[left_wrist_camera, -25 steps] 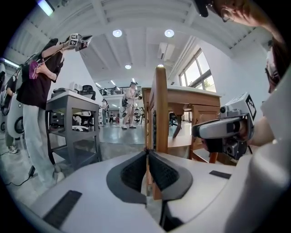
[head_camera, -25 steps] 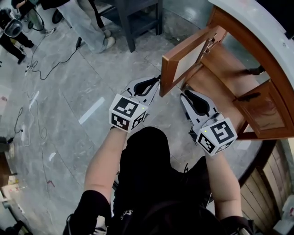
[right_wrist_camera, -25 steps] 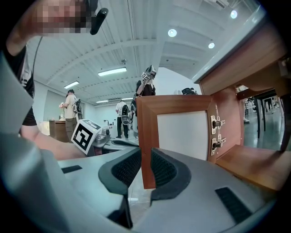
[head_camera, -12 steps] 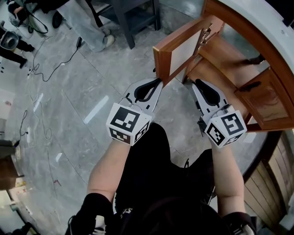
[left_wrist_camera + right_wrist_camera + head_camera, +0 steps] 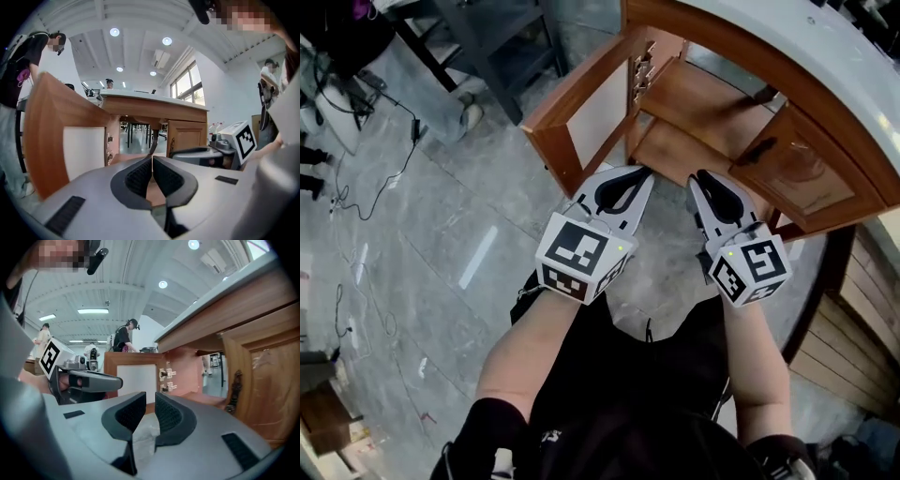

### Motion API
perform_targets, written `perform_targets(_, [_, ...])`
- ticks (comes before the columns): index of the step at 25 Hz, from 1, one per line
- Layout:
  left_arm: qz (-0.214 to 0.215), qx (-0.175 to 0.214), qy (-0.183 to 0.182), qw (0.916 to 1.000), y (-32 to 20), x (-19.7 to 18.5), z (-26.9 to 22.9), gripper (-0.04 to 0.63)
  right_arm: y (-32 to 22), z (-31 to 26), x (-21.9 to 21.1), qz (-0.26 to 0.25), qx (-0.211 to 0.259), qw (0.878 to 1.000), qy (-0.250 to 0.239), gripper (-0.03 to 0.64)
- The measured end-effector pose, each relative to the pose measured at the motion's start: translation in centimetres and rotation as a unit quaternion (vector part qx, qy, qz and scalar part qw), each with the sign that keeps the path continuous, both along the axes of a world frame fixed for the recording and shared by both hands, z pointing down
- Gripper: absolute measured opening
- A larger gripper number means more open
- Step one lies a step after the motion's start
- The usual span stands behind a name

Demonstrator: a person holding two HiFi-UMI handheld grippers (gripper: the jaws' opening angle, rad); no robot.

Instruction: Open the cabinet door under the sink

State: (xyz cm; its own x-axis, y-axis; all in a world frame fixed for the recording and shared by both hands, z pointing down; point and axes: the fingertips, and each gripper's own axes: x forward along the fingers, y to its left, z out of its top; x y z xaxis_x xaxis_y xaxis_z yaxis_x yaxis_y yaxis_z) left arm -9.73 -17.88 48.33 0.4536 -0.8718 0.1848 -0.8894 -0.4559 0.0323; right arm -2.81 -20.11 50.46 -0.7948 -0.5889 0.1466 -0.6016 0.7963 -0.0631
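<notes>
One worktop: a curved white worktop [image 5: 787, 56] crosses the upper right of the head view, with the wooden cabinet [image 5: 703, 103] beneath it; its inner shelf looks bare.
Open door: the cabinet's left-hand leaf, the open door [image 5: 555, 127], already stands swung wide, roughly square to the cabinet front, with its pale inner panel facing the opening. Its long axis is upright, and its hinges [image 5: 642, 70] sit at the far edge by the cabinet frame.
Closed door: the closed door [image 5: 802, 183] on the right lies flat against the cabinet front, with a dark handle [image 5: 759, 150] near its inner edge.
Left tool: the left tool [image 5: 645, 172] hangs just in front of the opening and points into it. Its own view shows the two ribbed pads pressed together with nothing between them.
Right tool: the right tool [image 5: 700, 175] sits just beside the left one, also aimed at the opening. Its pads stand a narrow gap apart and hold nothing.
Key relation: the open door lies ahead and to the left of the left tool, its free edge nearest the person, so the left hand is nearer it. The closed door's handle lies ahead and to the right of the right tool, so the right hand is nearer that.
Judgement: the left leaf looks fully opened. If the right leaf is wanted too, the right tool would need to swing right to its handle.
</notes>
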Motion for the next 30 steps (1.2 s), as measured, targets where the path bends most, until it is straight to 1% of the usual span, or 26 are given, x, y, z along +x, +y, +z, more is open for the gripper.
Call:
perform_targets(2, [0.014,0.006,0.006,0.9999,-2.7,2.3,0.0,0.023,-1.0,0.1,3.6,0.066,0.000,0.998,0.010,0.075])
perform_targets(4, [0.018,0.009,-0.006,0.9998,-5.1,3.9,0.2,0.023,-1.9,0.6,5.9,0.116,-0.010,0.993,0.012,0.075])
perform_targets(7, [0.025,0.011,-0.030,0.9992,-7.2,5.8,1.0,0.023,-2.7,1.3,8.0,0.152,-0.018,0.988,0.017,0.075])
perform_targets(10, [0.051,0.008,-0.023,0.9984,-8.2,8.3,1.8,0.023,-2.7,1.4,10.9,0.191,-0.016,0.981,0.033,0.081])
perform_targets(13, [0.058,0.002,-0.014,0.9982,-9.1,9.5,2.8,0.023,-3.4,1.7,12.6,0.212,-0.023,0.976,0.041,0.102])
perform_targets(15, [0.064,0.001,-0.011,0.9979,-9.6,10.1,3.2,0.023,-4.3,1.7,13.2,0.223,-0.024,0.974,0.044,0.131])
perform_targets(17, [0.070,0.002,-0.018,0.9974,-9.8,10.5,3.8,0.023,-5.3,1.8,13.4,0.233,-0.019,0.971,0.045,0.144])
perform_targets(21, [0.087,-0.009,-0.036,0.9955,-9.5,10.9,5.5,0.023,-7.1,2.4,12.9,0.246,-0.018,0.968,0.038,0.147])
perform_targets(26, [0.085,-0.021,-0.026,0.9958,-10.3,10.0,6.4,0.023,-8.9,3.9,11.7,0.249,-0.029,0.967,0.033,0.155])
perform_targets(30, [0.076,-0.027,-0.020,0.9965,-10.5,8.6,7.1,0.023,-9.7,4.0,11.3,0.260,-0.025,0.965,0.038,0.158])
